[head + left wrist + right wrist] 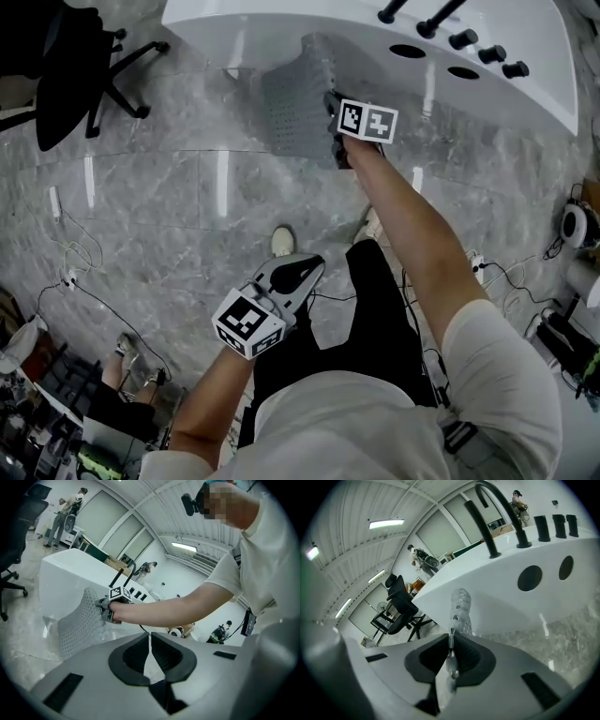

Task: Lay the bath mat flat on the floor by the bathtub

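left gripper (298, 272) is hanging nearest the camera, well apart from the bathtub (281, 21), its tongs sitting together with nothing between them. right gripper (331, 101) is reaching in just beside the bathtub's outer wall, its tongs clamping on the edge of the grey perforated bath mat (292, 105). bath mat is not lying flat: it is leaning curved against the bathtub's side, upper part rising toward the bathtub's rim, lower edge coming down to the marble floor (187, 202) at the bathtub's foot. black faucet (487, 517) and knobs (553, 527) are standing on the bathtub's rim. black office chair (66, 70) is sitting off the bathtub's end.
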The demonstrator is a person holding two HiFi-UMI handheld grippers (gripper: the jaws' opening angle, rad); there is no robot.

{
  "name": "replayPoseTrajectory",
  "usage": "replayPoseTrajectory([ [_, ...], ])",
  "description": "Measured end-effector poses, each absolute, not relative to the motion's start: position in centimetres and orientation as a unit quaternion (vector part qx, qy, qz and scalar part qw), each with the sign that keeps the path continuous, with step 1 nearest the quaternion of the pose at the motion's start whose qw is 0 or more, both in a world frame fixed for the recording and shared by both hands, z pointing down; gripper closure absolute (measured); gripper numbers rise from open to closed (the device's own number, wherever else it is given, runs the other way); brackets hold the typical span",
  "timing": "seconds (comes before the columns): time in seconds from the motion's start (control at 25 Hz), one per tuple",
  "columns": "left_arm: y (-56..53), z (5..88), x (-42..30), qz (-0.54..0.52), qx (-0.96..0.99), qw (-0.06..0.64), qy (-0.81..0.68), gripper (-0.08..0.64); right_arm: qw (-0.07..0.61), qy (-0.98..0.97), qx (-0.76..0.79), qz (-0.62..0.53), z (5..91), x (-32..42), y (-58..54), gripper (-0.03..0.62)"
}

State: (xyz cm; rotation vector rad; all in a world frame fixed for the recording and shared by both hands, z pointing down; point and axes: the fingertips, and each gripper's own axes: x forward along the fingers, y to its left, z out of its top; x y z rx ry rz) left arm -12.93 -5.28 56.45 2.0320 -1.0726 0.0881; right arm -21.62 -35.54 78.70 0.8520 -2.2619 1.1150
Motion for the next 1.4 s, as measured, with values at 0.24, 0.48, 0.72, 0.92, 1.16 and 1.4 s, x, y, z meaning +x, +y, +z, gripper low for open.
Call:
replayPoseTrajectory([
  [0.24, -9.8, 59.7, -8.4, 0.068, 0.825, 0.403, -0.391, 0.531, 0.251, -0.810, 0.352, 0.397, 83.1, -10.8, -40.5, 0.543],
  [0.48, -12.1, 62.4, -2.6, 0.096, 0.838, 0.418, -0.336, 0.531, 0.268, -0.786, 0.387, 0.400, 87.7, 0.5, -42.7, 0.543],
  [0.72, -15.6, 64.9, 3.6, 0.115, 0.847, 0.429, -0.293, 0.531, 0.296, -0.768, 0.407, 0.397, 92.8, 10.8, -46.0, 0.541],
  [0.92, -19.2, 67.0, 8.6, 0.131, 0.851, 0.430, -0.271, 0.531, 0.328, -0.753, 0.422, 0.383, 96.5, 19.3, -49.4, 0.537],
  [1.16, -23.1, 68.7, 14.0, 0.138, 0.856, 0.429, -0.253, 0.531, 0.352, -0.733, 0.444, 0.375, 99.4, 27.5, -51.9, 0.528],
  [1.4, -25.7, 69.9, 17.2, 0.153, 0.859, 0.432, -0.230, 0.531, 0.372, -0.714, 0.470, 0.361, 101.7, 33.1, -53.3, 0.550],
])
